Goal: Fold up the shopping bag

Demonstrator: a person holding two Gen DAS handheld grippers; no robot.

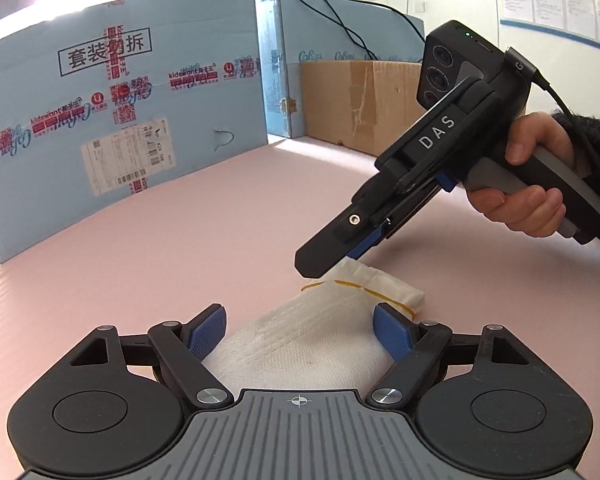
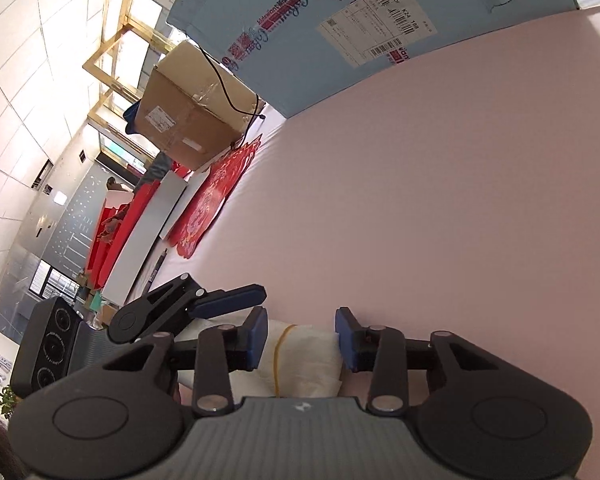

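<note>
A white shopping bag (image 1: 300, 344), folded into a narrow bundle with a yellow rubber band (image 1: 360, 288) around its far end, lies on the pink table (image 1: 220, 220). My left gripper (image 1: 300, 328) is open, its blue pads on either side of the bundle's near part. My right gripper (image 1: 324, 264) hovers over the far banded end. In the right wrist view it (image 2: 302, 338) is open, astride the bag (image 2: 300, 360) and the rubber band (image 2: 278, 356). The left gripper's fingers (image 2: 224, 300) show at its left.
A large light-blue carton (image 1: 120, 120) and a brown cardboard box (image 1: 360, 100) stand along the table's far edge. Red paper items (image 2: 208, 204) and another brown box (image 2: 188, 116) lie at the table's left side.
</note>
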